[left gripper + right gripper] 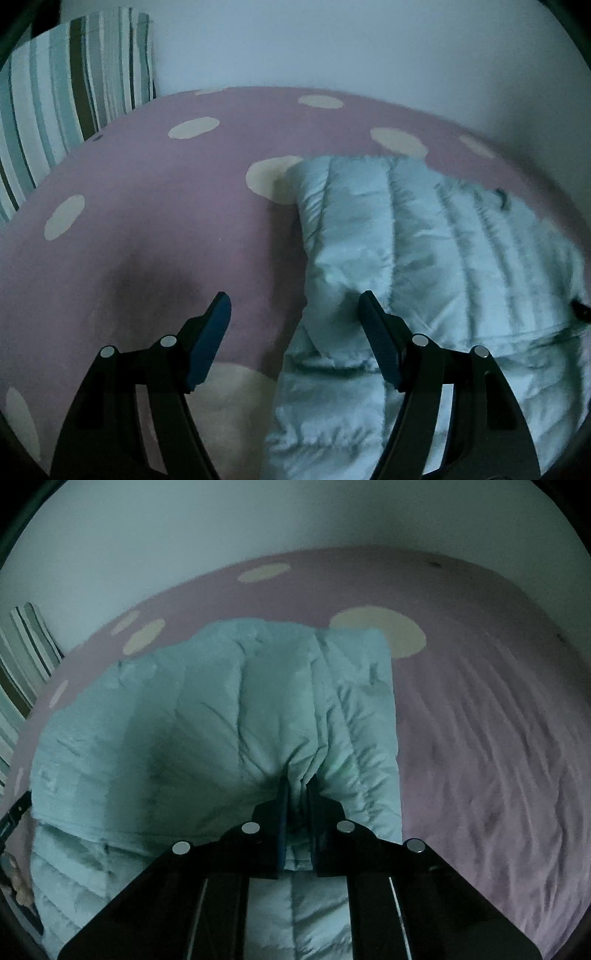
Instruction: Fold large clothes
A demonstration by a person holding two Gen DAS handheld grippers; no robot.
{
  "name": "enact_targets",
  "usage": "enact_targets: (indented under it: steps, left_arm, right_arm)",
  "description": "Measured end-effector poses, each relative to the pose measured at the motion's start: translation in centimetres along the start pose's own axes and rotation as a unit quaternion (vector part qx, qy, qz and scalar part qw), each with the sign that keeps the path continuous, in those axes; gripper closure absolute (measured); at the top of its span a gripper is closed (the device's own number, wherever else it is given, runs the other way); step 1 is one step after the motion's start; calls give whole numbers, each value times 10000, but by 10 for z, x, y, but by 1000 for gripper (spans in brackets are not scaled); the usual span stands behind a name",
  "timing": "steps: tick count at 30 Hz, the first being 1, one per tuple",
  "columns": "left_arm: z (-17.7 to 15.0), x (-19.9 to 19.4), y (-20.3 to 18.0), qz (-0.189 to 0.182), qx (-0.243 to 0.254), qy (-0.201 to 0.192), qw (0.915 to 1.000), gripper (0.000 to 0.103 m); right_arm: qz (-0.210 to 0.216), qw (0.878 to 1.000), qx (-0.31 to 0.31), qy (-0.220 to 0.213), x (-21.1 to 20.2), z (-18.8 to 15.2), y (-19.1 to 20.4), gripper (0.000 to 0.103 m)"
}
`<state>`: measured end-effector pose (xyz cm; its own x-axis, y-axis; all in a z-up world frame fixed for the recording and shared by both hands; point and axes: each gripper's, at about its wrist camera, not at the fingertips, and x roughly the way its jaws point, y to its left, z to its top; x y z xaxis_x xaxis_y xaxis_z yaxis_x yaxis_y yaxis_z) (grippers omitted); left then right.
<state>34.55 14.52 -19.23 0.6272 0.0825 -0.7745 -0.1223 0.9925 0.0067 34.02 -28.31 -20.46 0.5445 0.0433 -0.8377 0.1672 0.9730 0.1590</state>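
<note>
Jacket (229, 716) pinched in right tongs (298, 786)

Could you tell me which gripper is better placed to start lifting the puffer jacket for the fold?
The right gripper: its jaws are pinched on a bunch of the puffer jacket. The left gripper is open, holding nothing, at the jacket's edge above the bedspread.

Both tools look alike. The left hand-held gripper (293, 299) has two black, curved arms with slotted cut-outs, round silver pivot pins and dark blue ribbed pads (210, 339) on the fingers. The right hand-held gripper (297, 784) shows the same black frame, four silver pins and a blue pad edge.
</note>
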Motion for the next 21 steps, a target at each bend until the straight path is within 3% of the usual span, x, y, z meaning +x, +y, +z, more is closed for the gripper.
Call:
enact_targets:
  steps: [3,8,13,15,18,21]
  left_arm:
    - [-4,18,-7,277,233,225,9991,32]
    - [-12,39,1,125,42,374,9992,31]
    - [-4,21,5,182,-15,350,9992,33]
    - [2,3,7,263,-91,191,9994,33]
    - [14,-24,0,26,-187,-217,9996,33]
    - [25,-30,-30,-185,114,-407,9989,33]
  right_arm:
    - [17,9999,0,146,12,-5,-3,94]
    - [67,9999,1,137,16,-10,-5,96]
    - [101,9999,-96,101,7,-9,-5,92]
    - [-27,9999,-121,28,-6,-5,-3,91]
    - [-140,9986,-186,-480,-36,-3,7,86]
    - [96,9970,-336,-691,-47,0,29,86]
